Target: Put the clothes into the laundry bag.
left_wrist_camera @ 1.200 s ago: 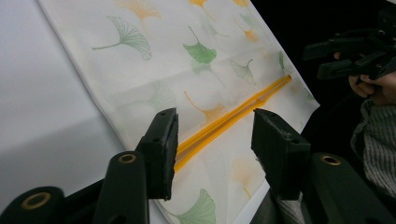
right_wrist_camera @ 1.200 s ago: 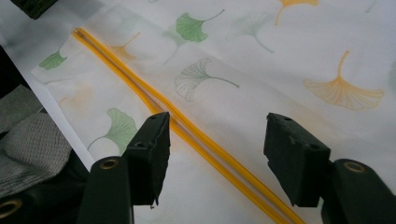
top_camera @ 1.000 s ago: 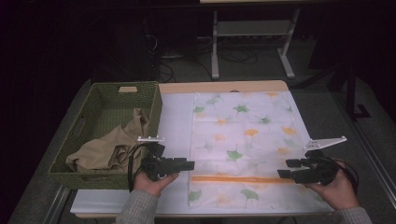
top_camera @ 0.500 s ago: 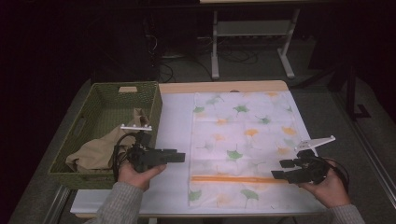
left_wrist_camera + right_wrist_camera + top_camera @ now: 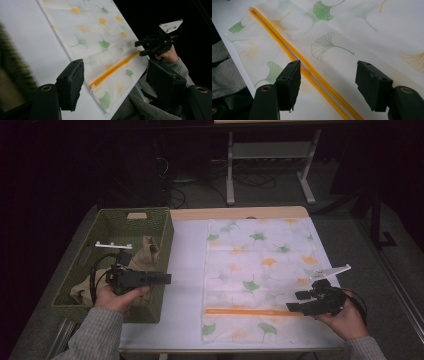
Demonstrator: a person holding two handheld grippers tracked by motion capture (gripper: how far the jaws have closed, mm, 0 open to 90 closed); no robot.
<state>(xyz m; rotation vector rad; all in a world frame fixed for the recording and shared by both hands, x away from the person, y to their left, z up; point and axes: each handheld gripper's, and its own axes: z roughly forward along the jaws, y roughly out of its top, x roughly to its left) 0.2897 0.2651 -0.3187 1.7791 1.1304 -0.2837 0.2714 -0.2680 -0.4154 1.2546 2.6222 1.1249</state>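
Two tongs are wide and hold nothing. The left tongs (image 5: 162, 279), just been opening, hang over the green basket (image 5: 165, 227) with its brown cloth (image 5: 145, 251). The right tongs (image 5: 298, 301) wait by the leaf-print zipper bag (image 5: 260, 270), flat on the tabletop (image 5: 187, 270). It looks light, floppy and slippery. I'd grab near the orange zipper strip (image 5: 294, 56).

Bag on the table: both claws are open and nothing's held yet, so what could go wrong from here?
1. The bag lies flat on the table, so the right claw, open over the orange zip, may slide off it or pinch only the top layer.
2. The left claw, its jaws just opened and empty, hovers at the basket wall; going for the beige cloth, it could snag the rim.
3. Its cable loops over the basket and might catch.
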